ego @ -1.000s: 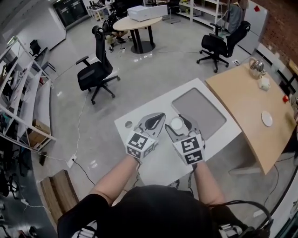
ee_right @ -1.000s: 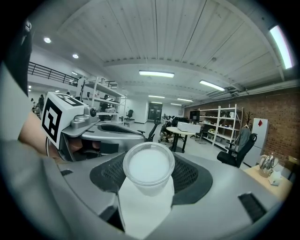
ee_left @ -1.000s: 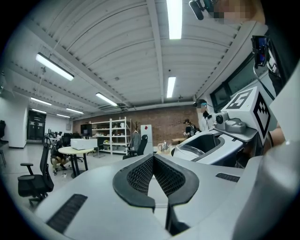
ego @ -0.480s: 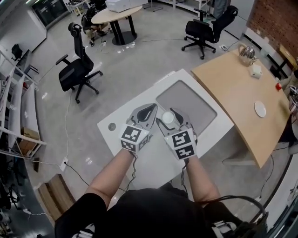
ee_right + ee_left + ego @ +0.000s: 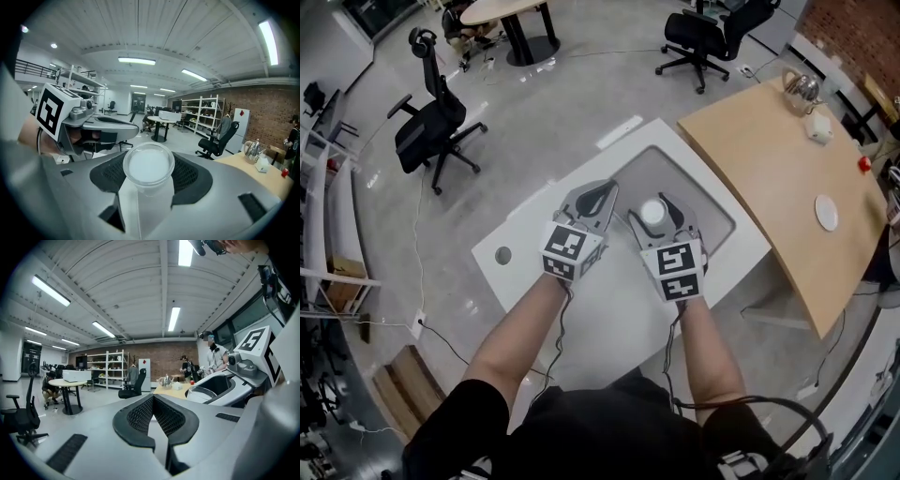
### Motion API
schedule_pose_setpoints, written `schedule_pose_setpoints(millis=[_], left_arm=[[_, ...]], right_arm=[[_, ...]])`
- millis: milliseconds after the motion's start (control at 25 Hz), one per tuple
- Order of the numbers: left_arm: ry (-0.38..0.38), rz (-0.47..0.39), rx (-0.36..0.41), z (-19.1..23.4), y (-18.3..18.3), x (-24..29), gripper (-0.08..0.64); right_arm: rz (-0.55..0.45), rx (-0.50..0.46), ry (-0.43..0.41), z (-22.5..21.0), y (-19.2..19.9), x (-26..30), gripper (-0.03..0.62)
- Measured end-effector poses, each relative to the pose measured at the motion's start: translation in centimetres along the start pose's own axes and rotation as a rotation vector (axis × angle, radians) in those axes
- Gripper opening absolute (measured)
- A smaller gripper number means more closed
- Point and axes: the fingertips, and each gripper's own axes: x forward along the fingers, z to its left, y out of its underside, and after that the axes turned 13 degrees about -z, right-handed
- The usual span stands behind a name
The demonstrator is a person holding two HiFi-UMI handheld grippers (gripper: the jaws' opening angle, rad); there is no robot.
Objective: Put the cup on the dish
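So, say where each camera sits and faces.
Head view: on the head, steeply down at the white table; forearms, left gripper, right gripper show.
Left gripper view: on the left gripper, along its shut jaws into the room; right gripper at right.
Right gripper view: on the right gripper, along jaws clamping the cup; left gripper at left.
Both gripper views share the teapot.

Wooden table at right: surface bare all round the dish. Kettle and small white pot stand at far end, well apart.
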Motion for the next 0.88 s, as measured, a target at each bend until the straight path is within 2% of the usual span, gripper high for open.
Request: schedule_pose_setpoints(millis=[440, 680, 880], left_arm=[[0.012, 0.039, -0.002, 1.7, 6.8, 8.1, 0.003], [-0.019, 0.092, -0.001, 2.4, 12.0, 11.0, 0.005], [-0.027, 0.149, -0.033, 1.8, 16.0, 10.8, 0.005]], right_arm=[[0.061, 0.012, 0.108, -8.3, 6.6, 6.2, 0.256], [0.125, 0.080, 0.168, -11.7, 12.4, 8.9, 0.256], [0.209, 0.119, 0.186, -12.1, 18.0, 9.8, 0.256]])
